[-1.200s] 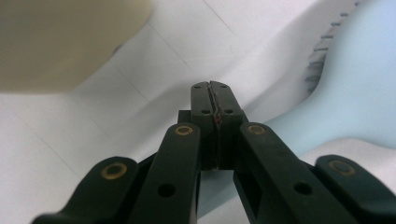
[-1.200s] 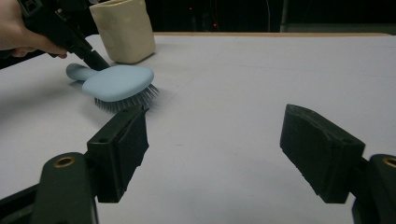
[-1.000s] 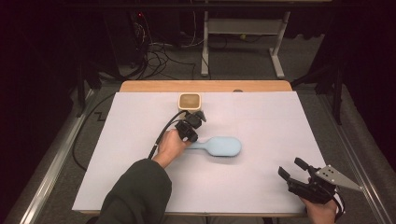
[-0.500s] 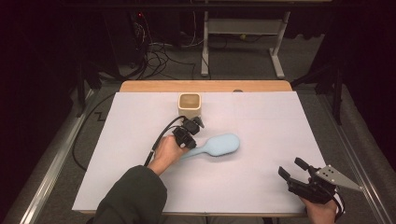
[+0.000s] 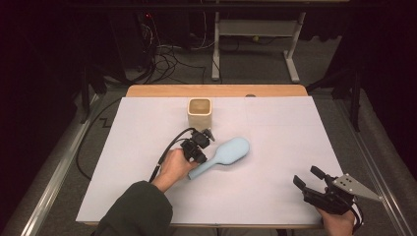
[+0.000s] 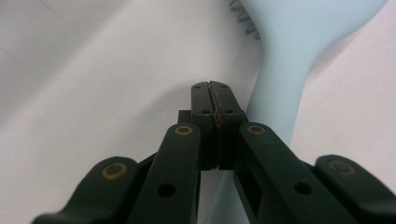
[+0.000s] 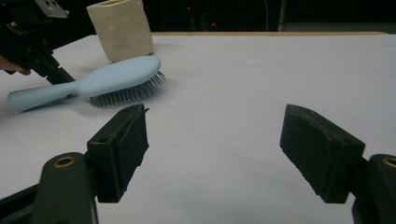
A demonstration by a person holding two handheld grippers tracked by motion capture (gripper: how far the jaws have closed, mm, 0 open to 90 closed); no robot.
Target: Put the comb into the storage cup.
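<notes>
One hairbrush (image 5: 222,156), pale blue, lies on the white sheet (image 5: 275,132) that covers the table, a little left of the middle. It lies bristles down, its oval head pointing away and to the right, its handle running back toward the person's left hand (image 5: 173,165). In the right gripper view the same hairbrush (image 7: 88,84) shows from the side, with one row of dark bristles under the head and the handle end resting on the sheet.

There are two grippers. The left gripper (image 5: 195,146) sits just beside the handle of the hairbrush, on its left, near the point where the handle widens into the head. In the left gripper view its jaws are pressed flat together with nothing between them, and the handle (image 6: 285,93) runs along their right side, so close that I cannot tell whether it touches them. The right gripper (image 5: 314,183) is held low over the near right corner of the table, well apart from the hairbrush; its two jaws stand wide apart and hold nothing, as the right gripper view shows, with bare sheet between them.

One cream square cup (image 5: 199,112) stands upright behind the hairbrush, near the far edge of the sheet, and is apart from the brush head. A strip of the wooden table top (image 5: 216,91) shows beyond the sheet. One black cable (image 5: 167,152) curls back from the left gripper over the hand
</notes>
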